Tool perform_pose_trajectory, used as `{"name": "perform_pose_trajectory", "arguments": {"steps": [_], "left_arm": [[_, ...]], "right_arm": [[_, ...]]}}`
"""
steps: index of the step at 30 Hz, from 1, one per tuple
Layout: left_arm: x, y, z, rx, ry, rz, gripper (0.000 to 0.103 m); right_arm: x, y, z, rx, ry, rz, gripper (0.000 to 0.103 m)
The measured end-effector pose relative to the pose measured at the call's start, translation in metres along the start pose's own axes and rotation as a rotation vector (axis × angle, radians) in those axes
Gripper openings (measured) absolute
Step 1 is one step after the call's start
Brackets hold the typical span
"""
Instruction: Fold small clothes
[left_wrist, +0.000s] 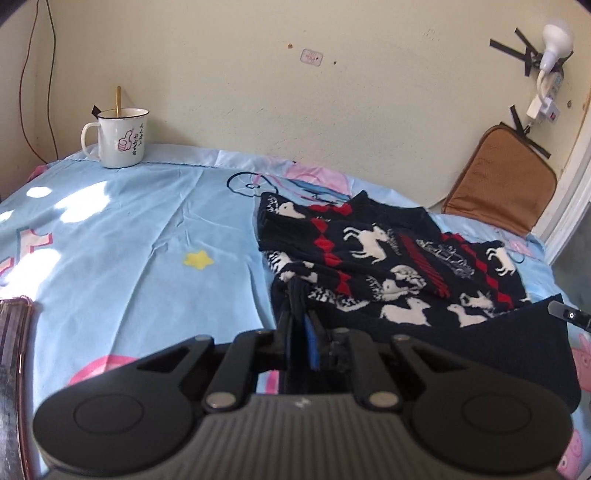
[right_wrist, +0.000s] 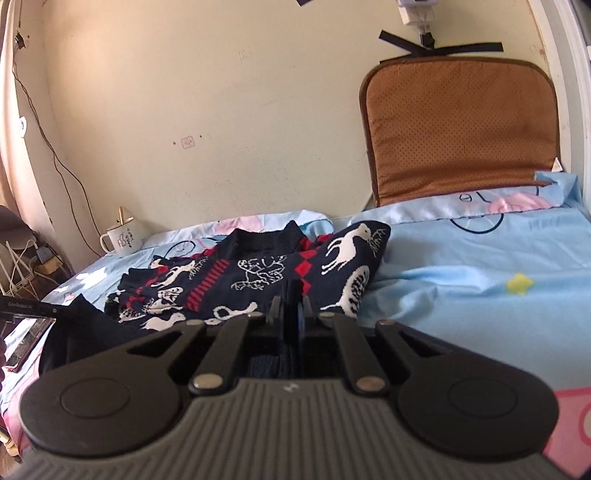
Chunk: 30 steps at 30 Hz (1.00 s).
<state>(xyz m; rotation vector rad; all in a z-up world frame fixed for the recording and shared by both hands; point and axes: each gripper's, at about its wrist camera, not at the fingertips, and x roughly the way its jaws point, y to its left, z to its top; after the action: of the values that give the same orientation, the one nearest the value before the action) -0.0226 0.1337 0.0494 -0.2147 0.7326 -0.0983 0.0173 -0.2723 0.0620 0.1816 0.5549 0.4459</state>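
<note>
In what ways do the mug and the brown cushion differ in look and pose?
The mug is white and printed; the brown cushion is plain brown with a dotted surface. The mug stands upright on the bedsheet; the cushion leans against the wall. The mug holds a golden stick; the cushion holds nothing.

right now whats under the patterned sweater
The patterned sweater lies on the blue cartoon bedsheet; the sheet shows all around it. Whatever sits directly beneath the knit is covered.

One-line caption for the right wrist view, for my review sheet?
Right hand-held gripper shut on the near edge of a dark animal-patterned sweater lying on a light-blue cartoon bedsheet.
</note>
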Motion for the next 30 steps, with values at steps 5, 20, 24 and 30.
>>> {"name": "perform_pose_trajectory", "arguments": {"steps": [5, 20, 24, 30], "left_arm": [[0.017, 0.007, -0.003, -0.011, 0.061, 0.044, 0.033], [0.064, -0.045, -0.003, -0.091, 0.011, -0.321, 0.053], [0.065, -0.052, -0.013, -0.039, -0.015, -0.298, 0.059], [0.067, -0.042, -0.011, -0.09, -0.004, -0.334, 0.059]], "right_arm": [[0.031, -0.024, -0.014, 0.09, 0.114, -0.022, 0.016], [0.163, -0.003, 0.119, 0.135, 0.229, 0.078, 0.053], [0.221, -0.009, 0.125, 0.298, 0.293, 0.03, 0.059], [0.264, -0.007, 0.112, 0.282, 0.361, -0.019, 0.061]]}}
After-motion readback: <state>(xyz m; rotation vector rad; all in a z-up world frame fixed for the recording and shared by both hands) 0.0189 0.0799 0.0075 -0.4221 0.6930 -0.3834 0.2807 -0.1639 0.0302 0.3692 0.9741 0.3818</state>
